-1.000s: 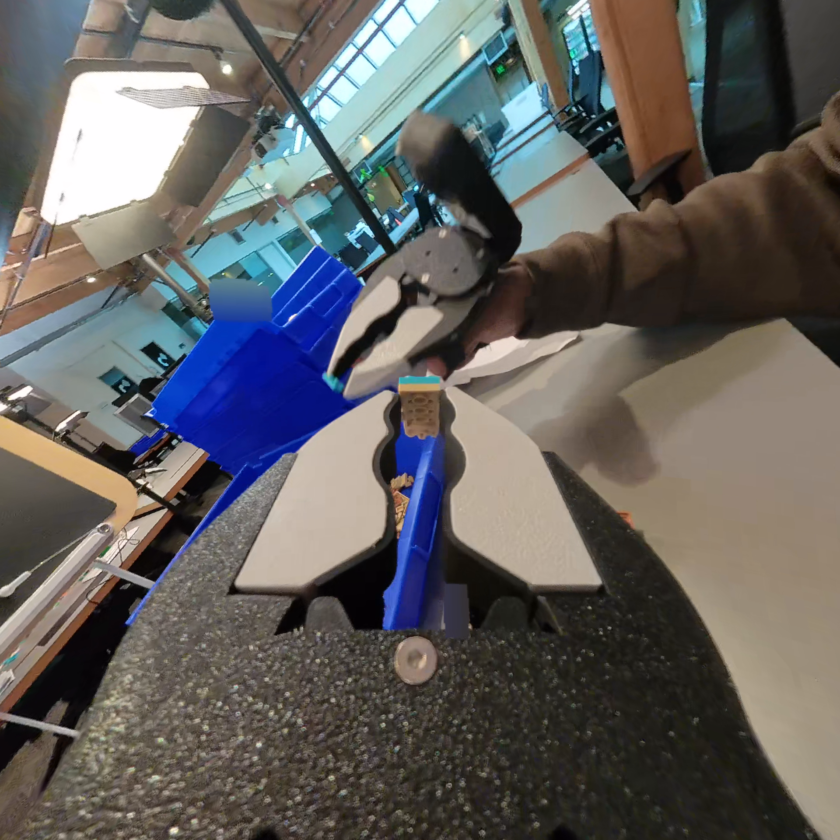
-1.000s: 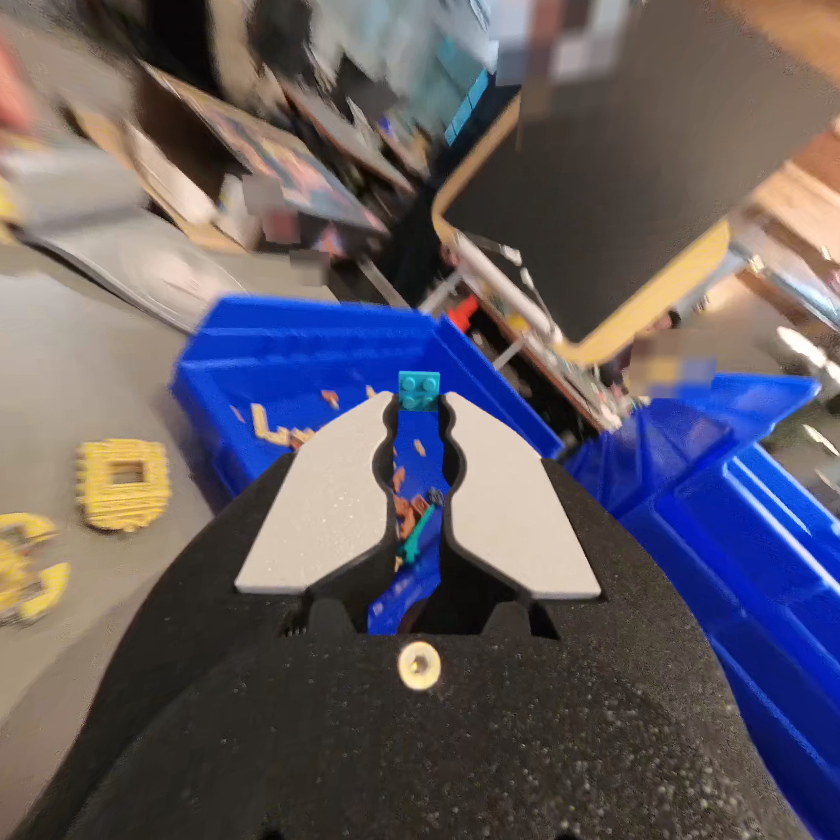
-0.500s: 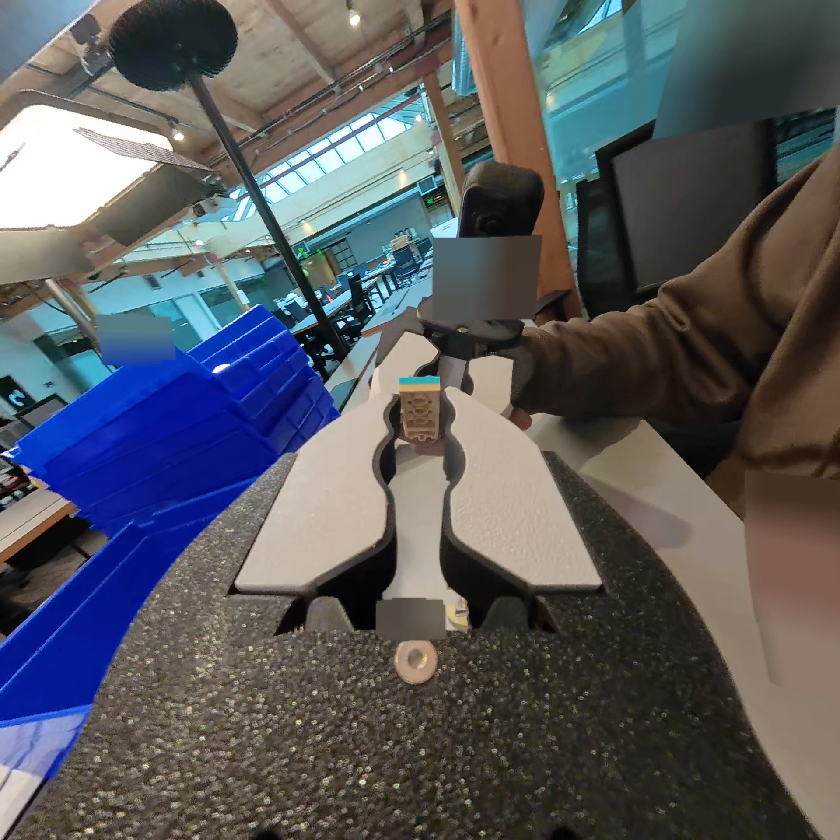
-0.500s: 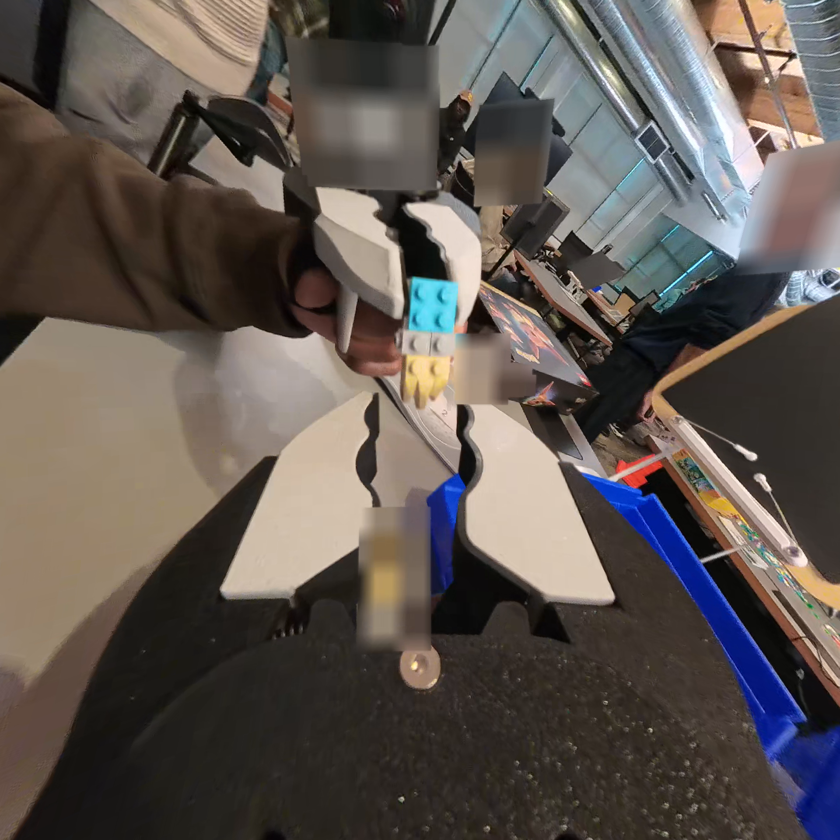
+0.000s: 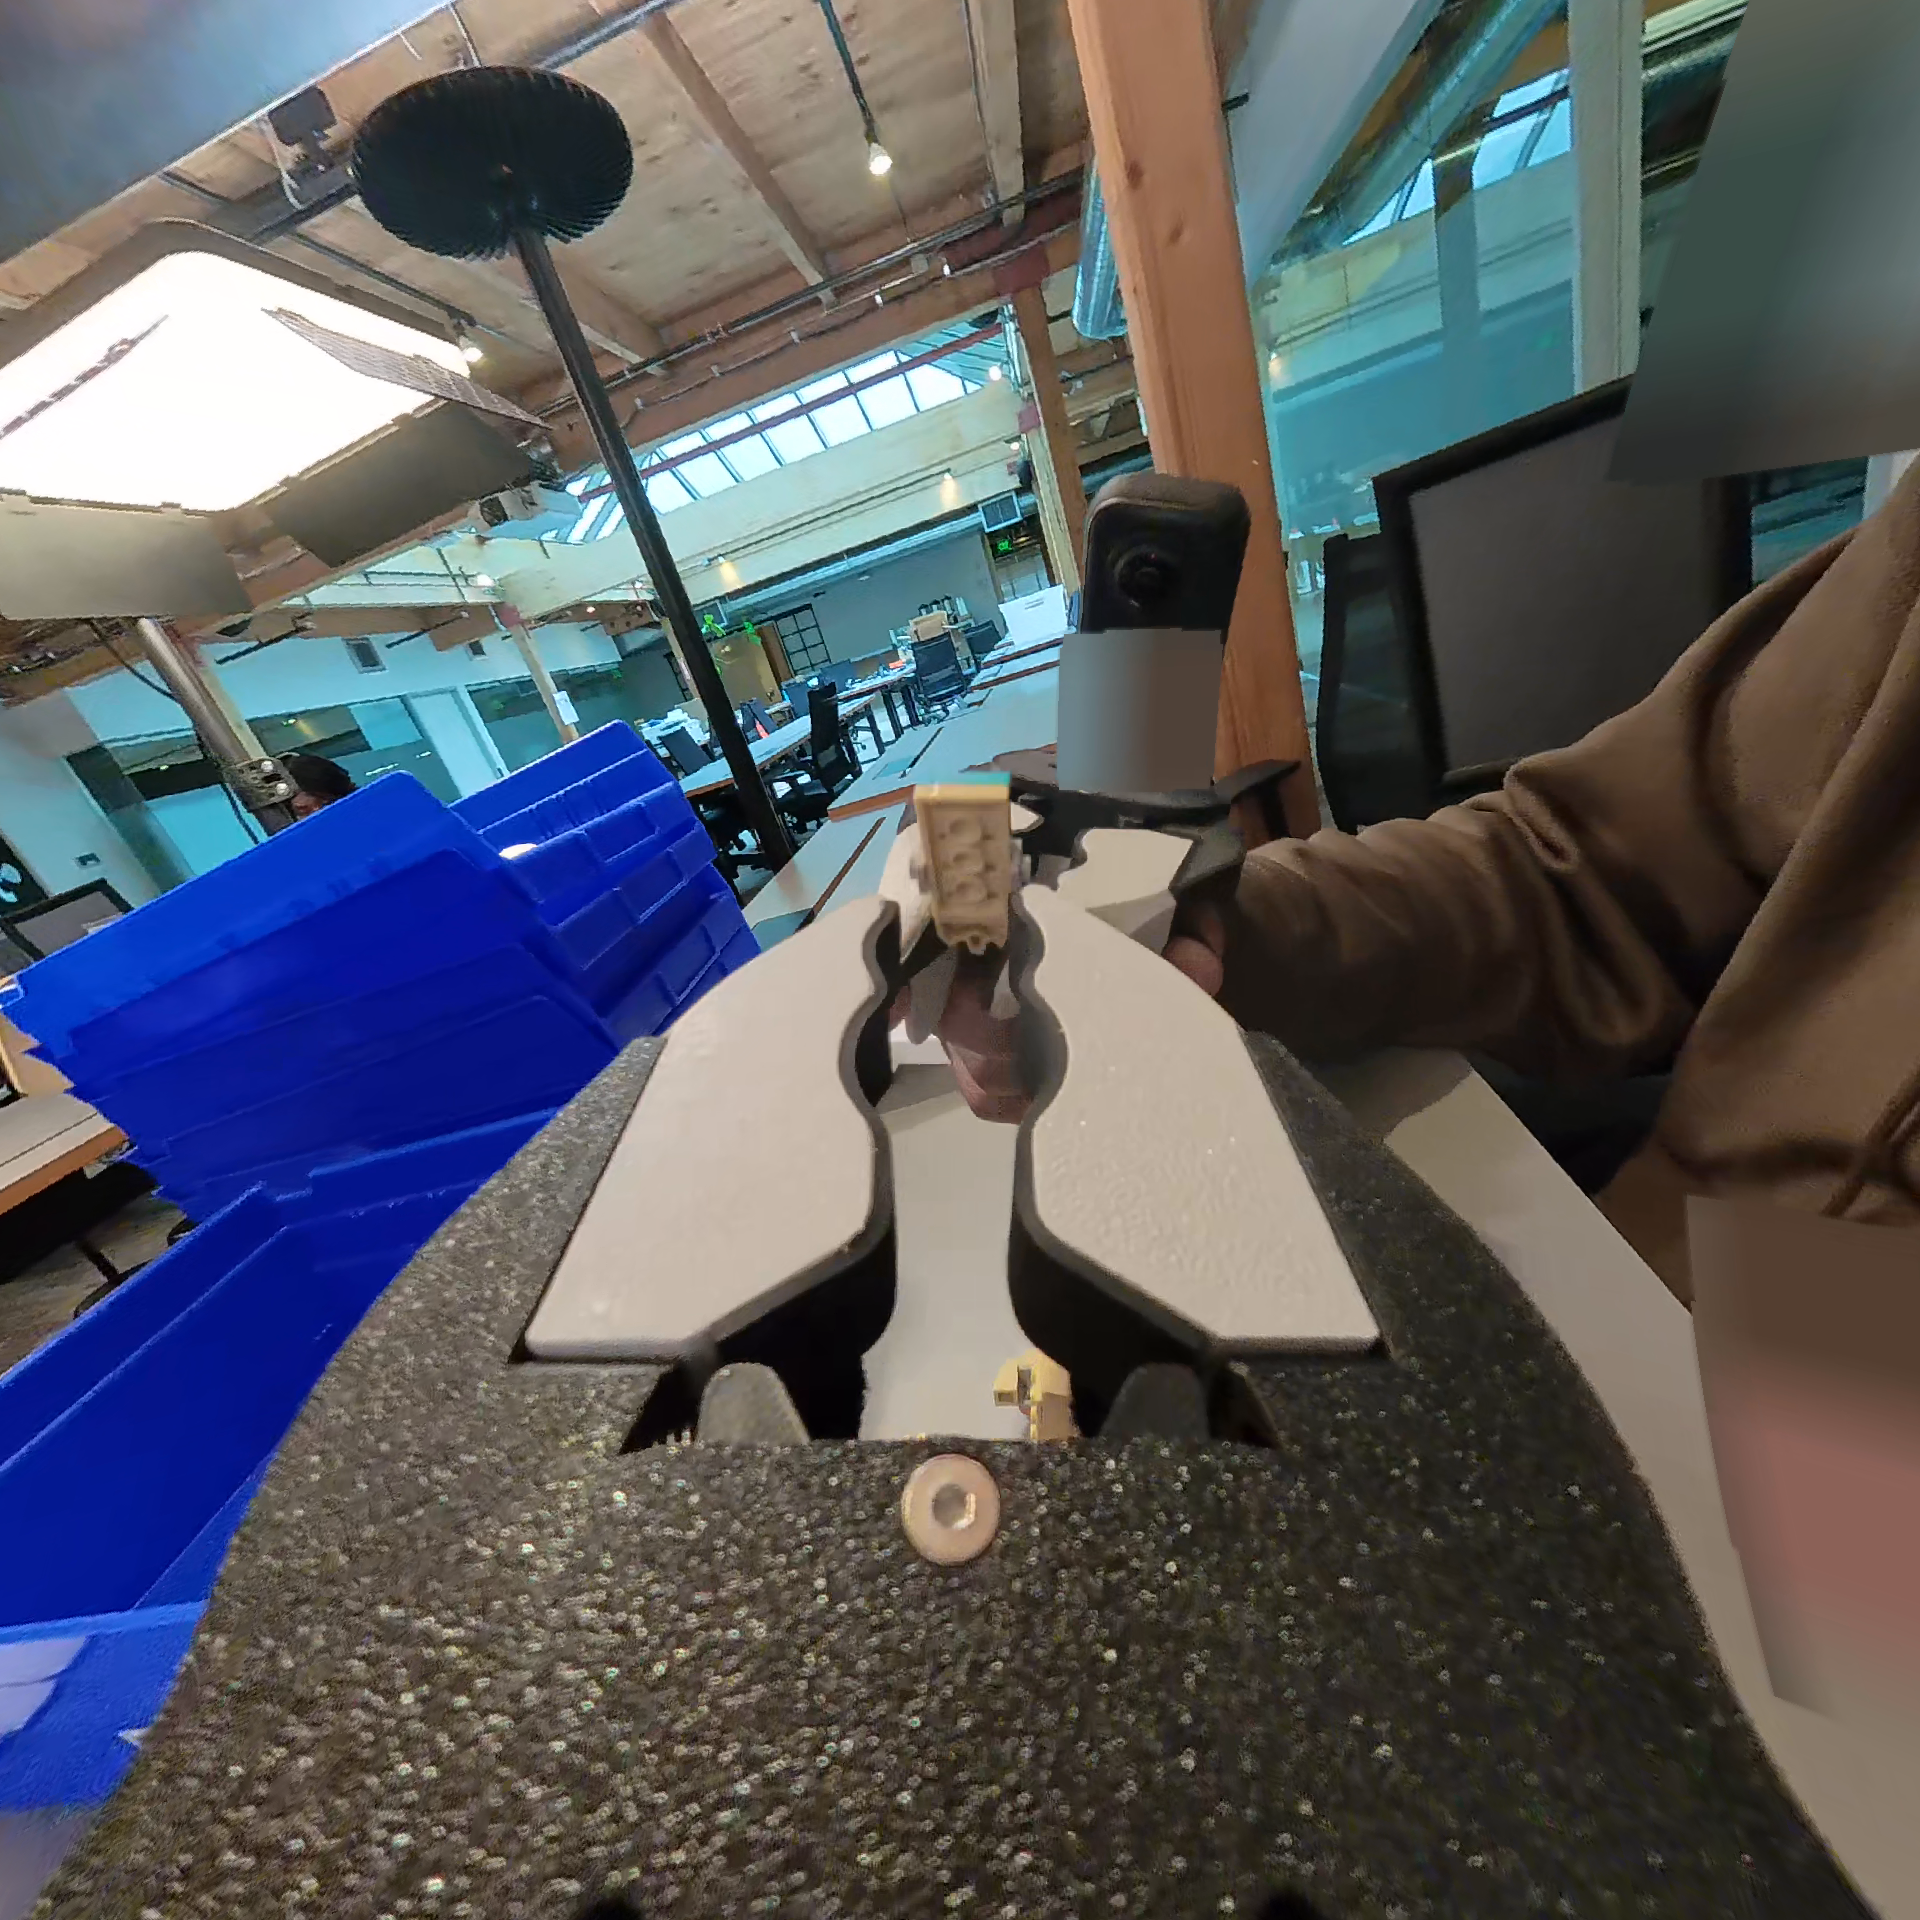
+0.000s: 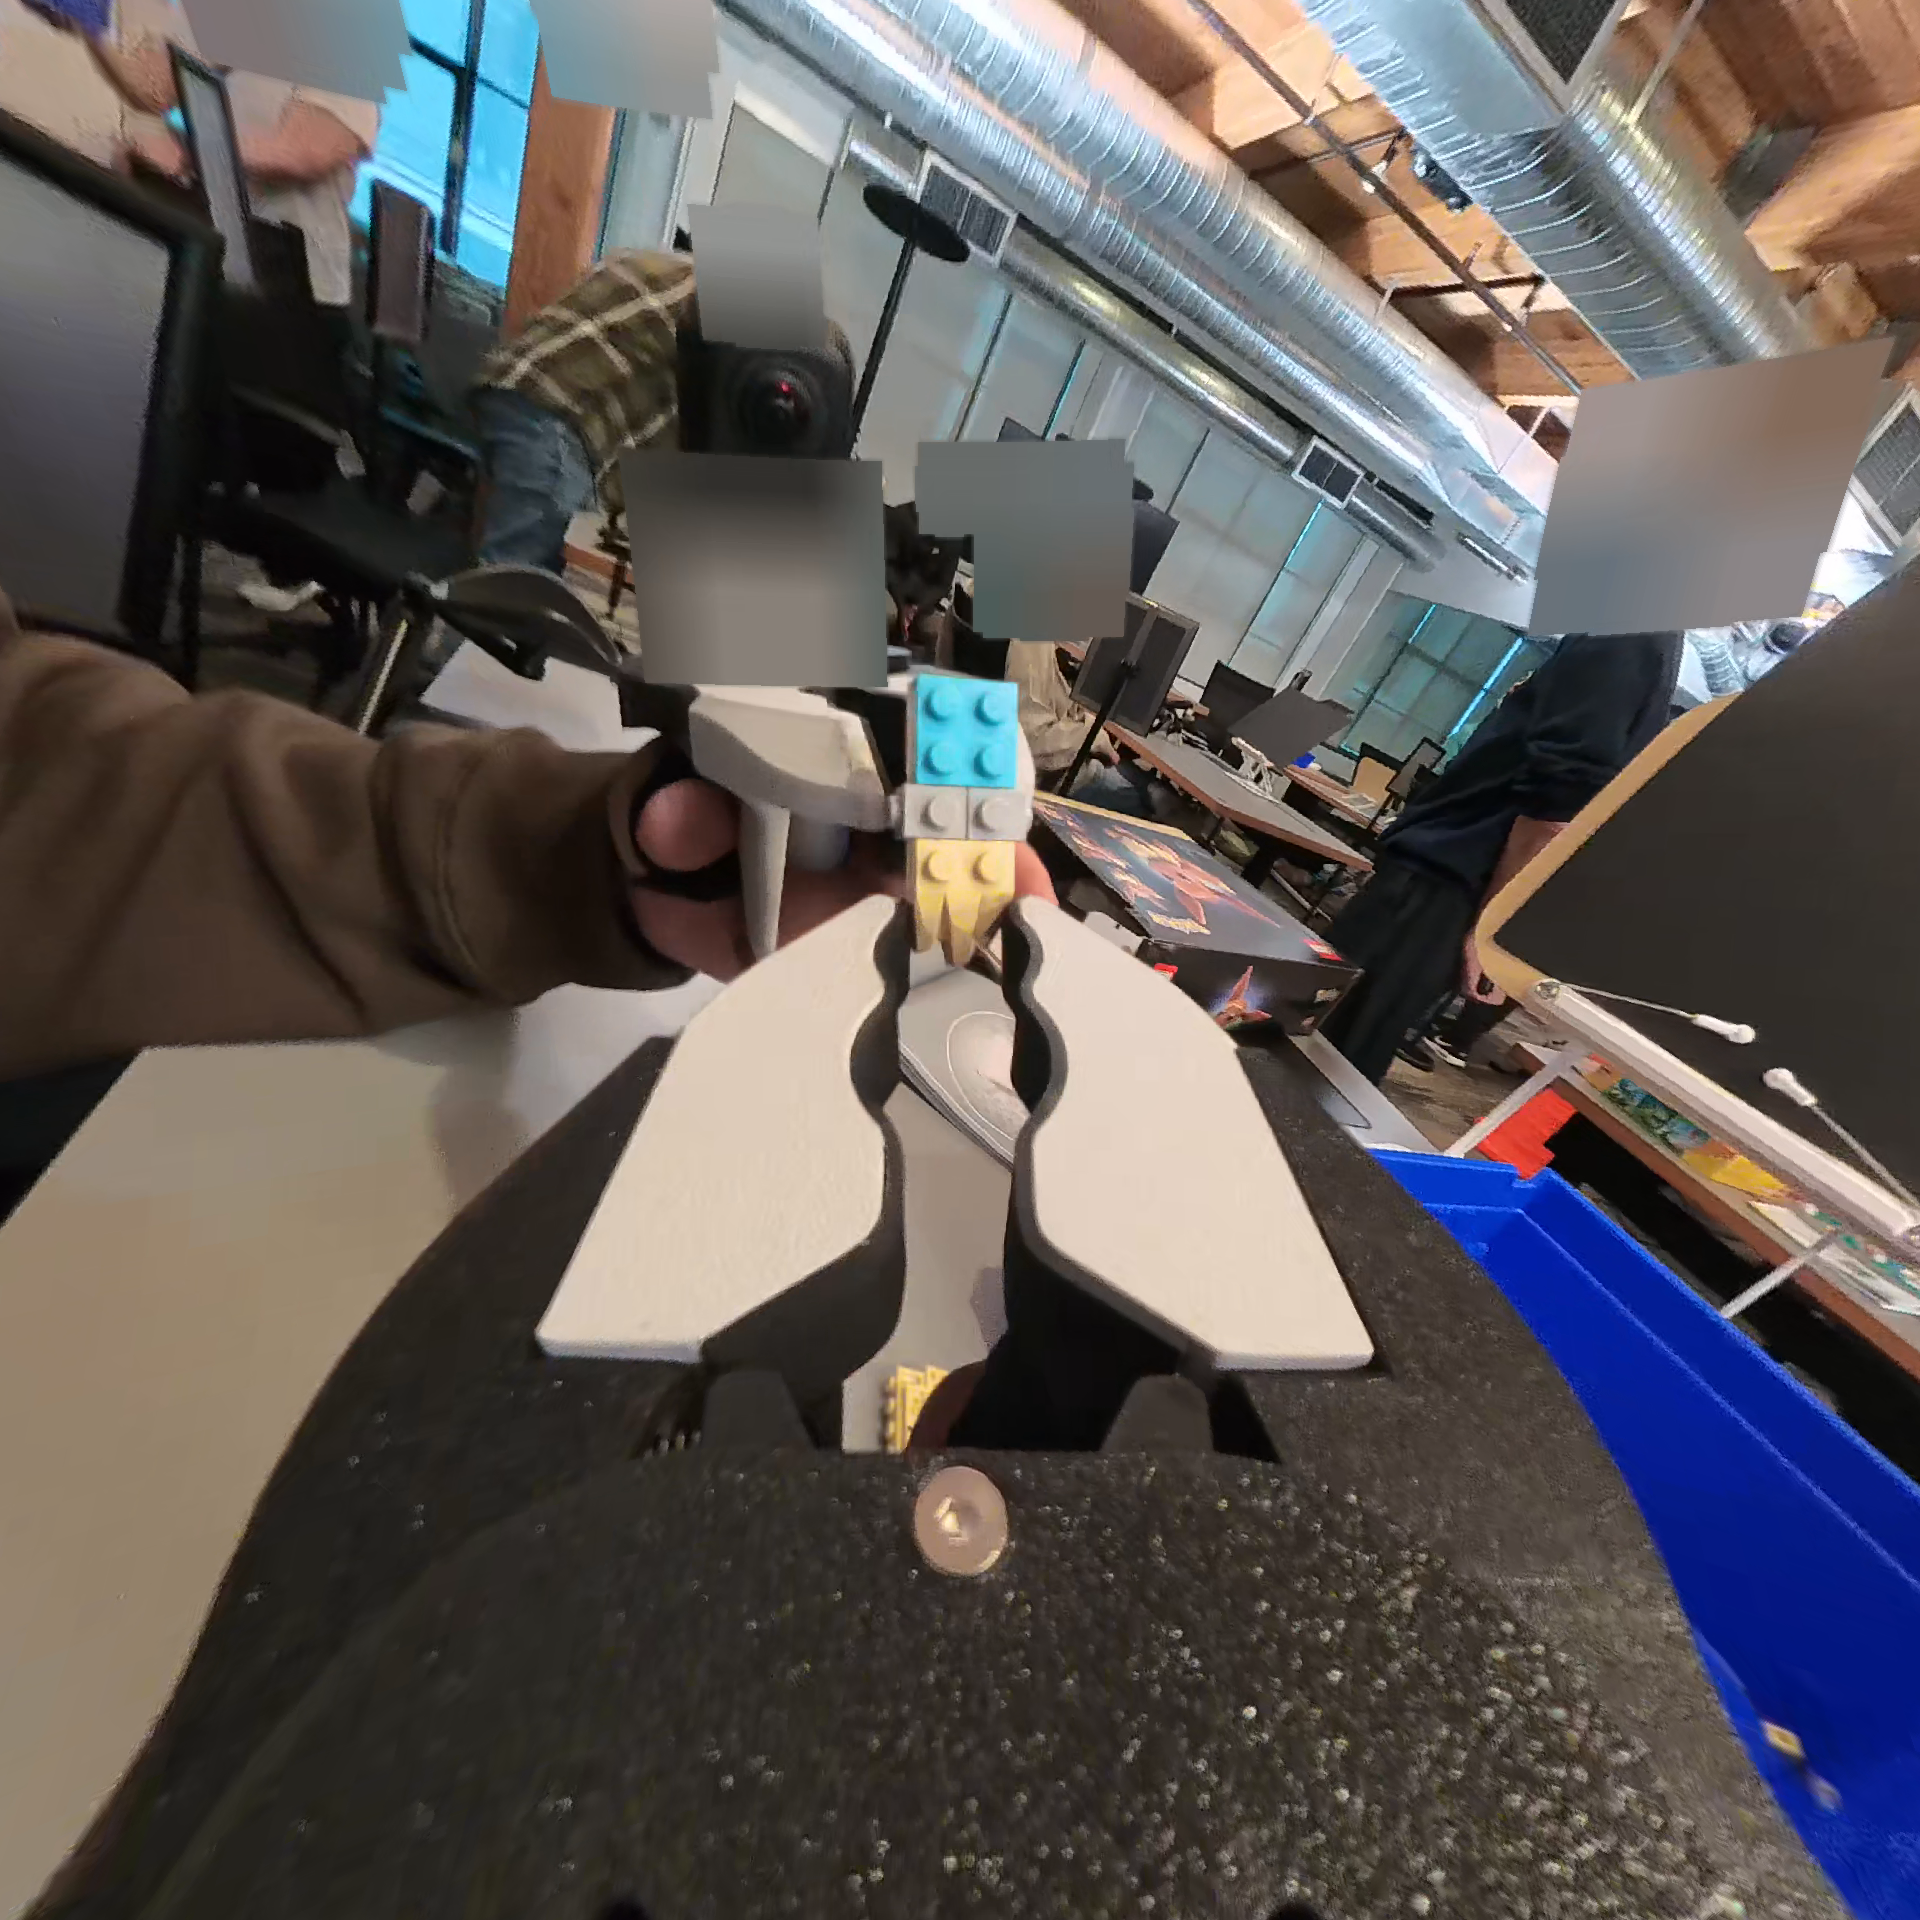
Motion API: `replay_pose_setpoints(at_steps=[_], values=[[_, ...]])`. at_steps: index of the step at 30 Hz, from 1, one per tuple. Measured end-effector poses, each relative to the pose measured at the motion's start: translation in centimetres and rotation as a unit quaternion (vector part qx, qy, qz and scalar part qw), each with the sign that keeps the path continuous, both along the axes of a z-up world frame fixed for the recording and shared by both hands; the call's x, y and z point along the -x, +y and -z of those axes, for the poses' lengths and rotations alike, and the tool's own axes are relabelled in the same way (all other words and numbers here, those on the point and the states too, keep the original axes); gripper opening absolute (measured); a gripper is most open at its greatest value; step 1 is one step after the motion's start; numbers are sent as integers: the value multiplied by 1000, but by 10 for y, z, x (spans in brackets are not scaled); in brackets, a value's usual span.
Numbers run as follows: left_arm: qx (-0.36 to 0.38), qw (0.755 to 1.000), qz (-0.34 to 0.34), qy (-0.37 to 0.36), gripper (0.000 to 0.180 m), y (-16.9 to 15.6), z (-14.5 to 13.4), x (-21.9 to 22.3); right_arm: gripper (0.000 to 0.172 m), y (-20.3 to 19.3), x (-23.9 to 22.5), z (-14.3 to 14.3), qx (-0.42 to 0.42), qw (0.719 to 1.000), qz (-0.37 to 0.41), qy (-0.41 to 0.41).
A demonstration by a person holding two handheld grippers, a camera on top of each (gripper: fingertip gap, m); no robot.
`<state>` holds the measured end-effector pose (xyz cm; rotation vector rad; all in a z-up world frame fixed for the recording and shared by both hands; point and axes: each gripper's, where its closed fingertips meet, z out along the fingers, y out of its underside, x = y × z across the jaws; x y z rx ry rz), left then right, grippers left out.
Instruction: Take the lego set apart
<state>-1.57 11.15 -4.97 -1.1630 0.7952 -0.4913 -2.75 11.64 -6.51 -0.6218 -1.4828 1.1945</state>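
**Little brick stack being pinched by the right gripper, left one sitting loose around it**

The small brick stack [image 6: 961, 800] is being held up in the air between the two grippers, which are being pointed at each other over the grey table [image 6: 260, 1195]. It is being shown studs-first in the right wrist view: teal square on top, grey strip in the middle, yellow clawed piece at the bottom.

The right gripper [image 6: 958, 920] is being kept clenched on the yellow end. That end is being squeezed right at the fingertips, and the rest of the stack is being left sticking up and out past them.

The left gripper [image 5: 954, 914] is being held slack. In its own view the tan underside of the stack is sitting at the tips, tilted a bit and shifted left. A dark sliver is being left on both sides, so nothing is being pressed there. From the far side, one of its grey fingers [image 6: 779, 758] is being held just beside the grey strip.

A hand [image 6: 686, 862] in a brown sleeve [image 5: 1507, 904] is being wrapped around each far gripper.

Stacked blue bins [image 5: 364, 935] are being seen on the left of the left wrist view. Another blue bin [image 6: 1662, 1351] is sitting near right in the right wrist view, with a dark printed box [image 6: 1195, 904] farther off. A small yellow piece [image 5: 1034, 1397] is lying on the table under the left gripper.
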Motion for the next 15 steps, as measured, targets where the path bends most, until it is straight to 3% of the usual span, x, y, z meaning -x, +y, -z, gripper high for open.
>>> replay_pose_setpoints(at_steps=[10, 15], values=[[27, 999, 17, -4, 22, 3, 8, -11, 16, -7, 8, 7, 6, 1000, 5, -10], [0, 999, -20, 29, 21, 7, 10, -10, 16, -4, 9, 12, -30, 999, 21, -20]])
